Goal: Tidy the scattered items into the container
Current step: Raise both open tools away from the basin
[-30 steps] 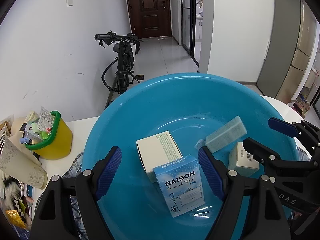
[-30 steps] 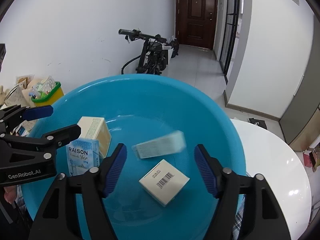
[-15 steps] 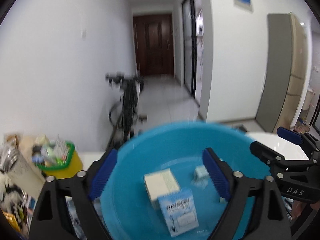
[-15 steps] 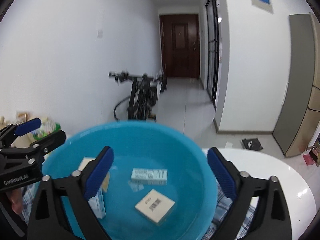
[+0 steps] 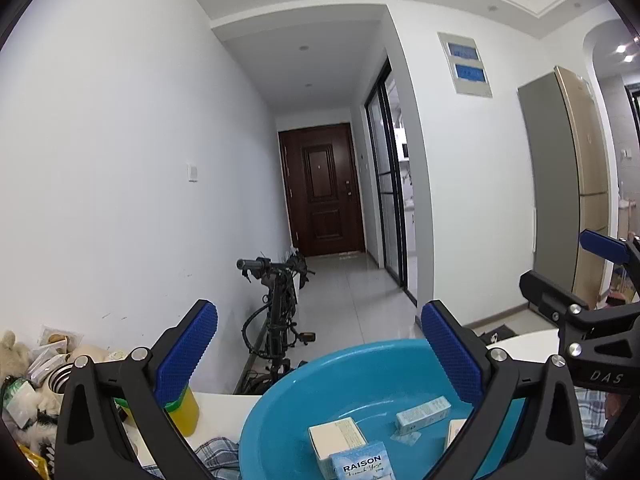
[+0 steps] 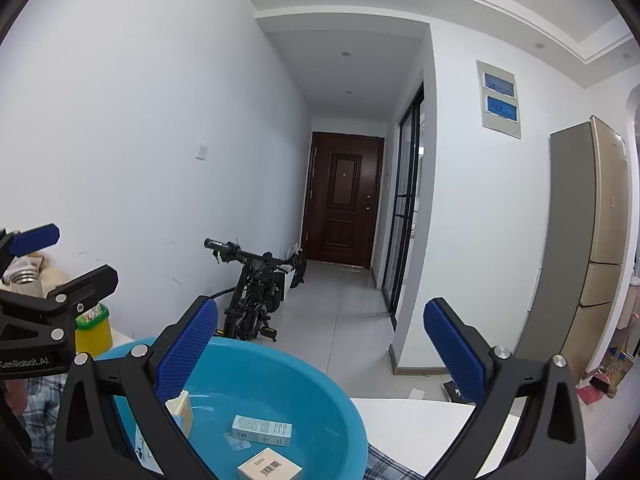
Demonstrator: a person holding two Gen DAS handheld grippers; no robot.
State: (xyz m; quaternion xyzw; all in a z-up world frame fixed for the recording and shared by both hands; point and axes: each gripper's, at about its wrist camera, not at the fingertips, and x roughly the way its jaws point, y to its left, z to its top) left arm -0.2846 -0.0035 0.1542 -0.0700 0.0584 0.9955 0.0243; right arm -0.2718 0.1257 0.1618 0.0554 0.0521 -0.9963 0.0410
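A blue plastic basin sits on the white table below both grippers. Inside lie a white box, a light-blue RAISON box, a slim pale-blue box and a barcoded cream box. My left gripper is open and empty, raised above the basin's near side. My right gripper is open and empty, also raised over the basin. Each gripper shows at the edge of the other's view.
A yellow cup with a green rim and a pile of clutter stand left of the basin. A plaid cloth lies under the basin. A black bicycle leans by the wall behind the table.
Both grippers have lifted and tilted up away from the basin; the slim pale-blue box that was falling now lies in the basin.
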